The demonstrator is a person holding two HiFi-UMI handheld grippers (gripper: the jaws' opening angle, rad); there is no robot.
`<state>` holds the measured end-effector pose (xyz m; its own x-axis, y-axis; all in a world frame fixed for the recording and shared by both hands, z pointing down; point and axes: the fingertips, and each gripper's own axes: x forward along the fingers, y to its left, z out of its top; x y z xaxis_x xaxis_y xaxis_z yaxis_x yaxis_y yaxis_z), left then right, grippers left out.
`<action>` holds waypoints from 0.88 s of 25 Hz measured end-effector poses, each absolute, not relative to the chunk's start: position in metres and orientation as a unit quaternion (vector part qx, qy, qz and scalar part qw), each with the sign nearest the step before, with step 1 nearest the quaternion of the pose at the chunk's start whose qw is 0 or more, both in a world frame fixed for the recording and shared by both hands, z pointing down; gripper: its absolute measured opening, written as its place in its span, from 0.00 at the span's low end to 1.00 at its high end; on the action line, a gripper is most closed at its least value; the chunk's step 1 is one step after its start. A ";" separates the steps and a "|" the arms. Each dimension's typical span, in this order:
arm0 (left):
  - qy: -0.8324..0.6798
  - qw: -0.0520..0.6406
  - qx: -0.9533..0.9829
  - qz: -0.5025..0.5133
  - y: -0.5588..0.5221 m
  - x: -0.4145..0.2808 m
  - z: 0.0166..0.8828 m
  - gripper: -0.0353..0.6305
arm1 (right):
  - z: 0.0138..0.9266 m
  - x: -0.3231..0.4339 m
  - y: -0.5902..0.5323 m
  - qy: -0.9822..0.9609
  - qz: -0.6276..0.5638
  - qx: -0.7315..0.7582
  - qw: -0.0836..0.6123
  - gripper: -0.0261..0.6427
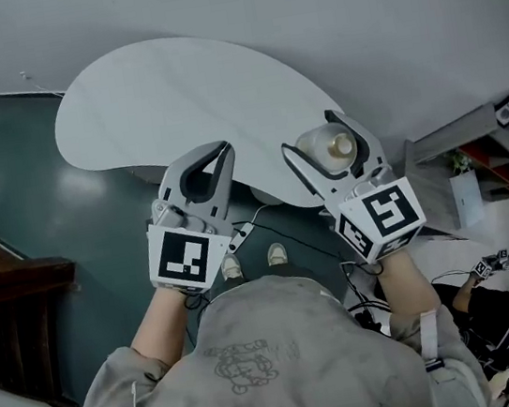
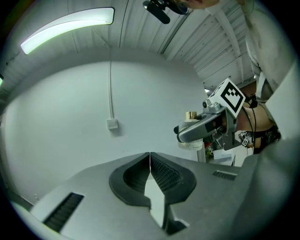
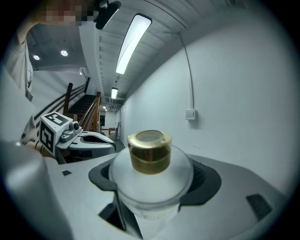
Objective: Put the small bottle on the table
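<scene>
In the head view the small bottle (image 1: 333, 146), a frosted white body with a gold cap, sits between the jaws of my right gripper (image 1: 319, 137), which is shut on it. It is held over the near right edge of the white curved table (image 1: 163, 98). The right gripper view shows the same bottle (image 3: 151, 154) upright, with the dark pads (image 3: 208, 180) pressed against its sides. My left gripper (image 1: 223, 147) is beside it on the left, shut and holding nothing; its tips meet in the left gripper view (image 2: 150, 156). That view also shows the bottle (image 2: 191, 116) in the right gripper (image 2: 199, 130).
Below the table is a dark teal floor (image 1: 36, 202) with cables (image 1: 288, 240) near my feet. Wooden stairs (image 1: 2, 292) stand at the left. Shelving (image 1: 488, 149) and another person (image 1: 500, 322) are at the right. A white wall with a switch (image 2: 112, 123) faces the grippers.
</scene>
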<state>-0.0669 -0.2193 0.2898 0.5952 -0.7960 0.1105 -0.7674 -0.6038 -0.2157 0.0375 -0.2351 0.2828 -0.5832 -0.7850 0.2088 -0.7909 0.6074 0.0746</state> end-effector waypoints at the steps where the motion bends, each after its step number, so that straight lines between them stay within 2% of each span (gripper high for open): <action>1: 0.443 0.072 -0.888 -0.100 -0.227 -0.064 0.291 0.08 | 0.286 0.040 -0.245 -0.890 0.016 0.441 0.113 0.55; 13: 0.472 0.061 -0.873 -0.109 -0.338 -0.036 0.350 0.08 | 0.346 0.051 -0.360 -0.890 0.027 0.438 0.128 0.55; 22: 0.477 0.033 -0.869 -0.125 -0.392 -0.032 0.414 0.08 | 0.440 0.041 -0.425 -0.876 0.057 0.451 0.162 0.55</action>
<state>-0.0317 -0.3923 0.4144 0.5140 -0.8374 0.1859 -0.8207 -0.5431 -0.1776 0.0415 -0.4249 0.4400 -0.5404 -0.7718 0.3350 -0.8087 0.5864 0.0464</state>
